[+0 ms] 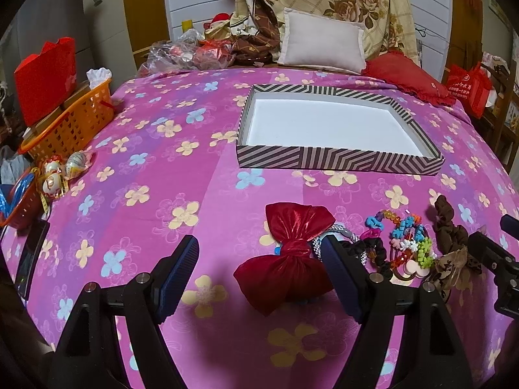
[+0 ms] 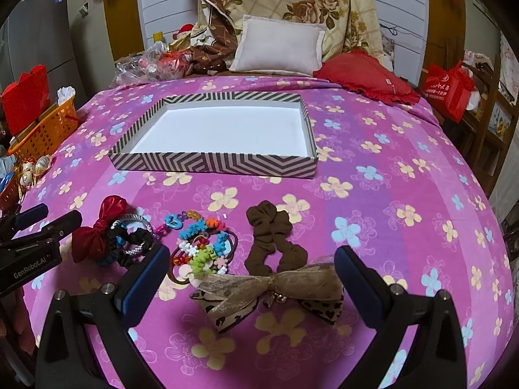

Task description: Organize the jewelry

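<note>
A striped box [image 1: 337, 161] [image 2: 214, 163] with a white empty inside sits on the pink flowered bedspread. In front of it lie hair accessories: a red bow [image 1: 288, 253] [image 2: 97, 230], black and silver scrunchies [image 2: 133, 240], a pile of colourful bead bracelets [image 1: 405, 240] [image 2: 201, 246], a brown scrunchie [image 1: 449, 227] [image 2: 272, 233] and a tan leopard bow [image 2: 275, 291]. My left gripper [image 1: 262, 259] is open, with the red bow between its fingers. My right gripper [image 2: 251, 269] is open around the leopard bow.
An orange basket [image 1: 71, 120] [image 2: 45, 129], a red bag and wrapped eggs [image 1: 61, 168] stand at the bed's left edge. Pillows [image 1: 324, 42], a red cushion [image 2: 369, 77] and plastic bags lie at the headboard. A shelf with a red bag [image 2: 449, 87] stands on the right.
</note>
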### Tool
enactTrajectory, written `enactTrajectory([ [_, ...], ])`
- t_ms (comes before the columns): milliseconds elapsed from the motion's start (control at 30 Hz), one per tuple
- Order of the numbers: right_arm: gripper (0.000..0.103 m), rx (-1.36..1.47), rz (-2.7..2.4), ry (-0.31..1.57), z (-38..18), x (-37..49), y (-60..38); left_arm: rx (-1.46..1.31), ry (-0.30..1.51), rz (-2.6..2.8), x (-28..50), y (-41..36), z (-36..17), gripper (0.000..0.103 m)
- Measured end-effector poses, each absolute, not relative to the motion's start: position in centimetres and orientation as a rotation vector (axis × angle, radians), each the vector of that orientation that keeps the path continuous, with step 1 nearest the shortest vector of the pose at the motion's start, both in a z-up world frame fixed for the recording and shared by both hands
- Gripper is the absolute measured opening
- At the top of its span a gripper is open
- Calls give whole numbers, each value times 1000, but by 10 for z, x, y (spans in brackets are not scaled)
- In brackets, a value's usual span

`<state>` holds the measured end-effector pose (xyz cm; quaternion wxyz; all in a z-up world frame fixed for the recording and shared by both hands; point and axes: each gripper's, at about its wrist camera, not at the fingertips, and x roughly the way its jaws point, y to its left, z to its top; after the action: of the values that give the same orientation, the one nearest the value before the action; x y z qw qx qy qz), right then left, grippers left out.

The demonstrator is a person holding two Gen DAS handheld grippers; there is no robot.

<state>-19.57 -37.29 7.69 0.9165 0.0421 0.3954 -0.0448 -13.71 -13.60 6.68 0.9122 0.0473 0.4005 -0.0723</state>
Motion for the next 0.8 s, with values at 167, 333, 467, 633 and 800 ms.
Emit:
enactTrajectory([
  [167,102,61,-105,805,75,-194,-373,98,825,-147,-137,-136,67,61],
  [333,102,57,-106,803,73,-194,-372,94,827,-148,-137,-136,67,61],
  [467,102,68,-103,814,73,-193,-372,92,826,-144,-137,-136,66,61],
  [633,102,60,-104,803,71,-193,-372,86,832,-143,-136,-134,64,61],
  [800,102,52,-104,788,70,-192,-373,80,838,-143,-134,-133,62,61],
])
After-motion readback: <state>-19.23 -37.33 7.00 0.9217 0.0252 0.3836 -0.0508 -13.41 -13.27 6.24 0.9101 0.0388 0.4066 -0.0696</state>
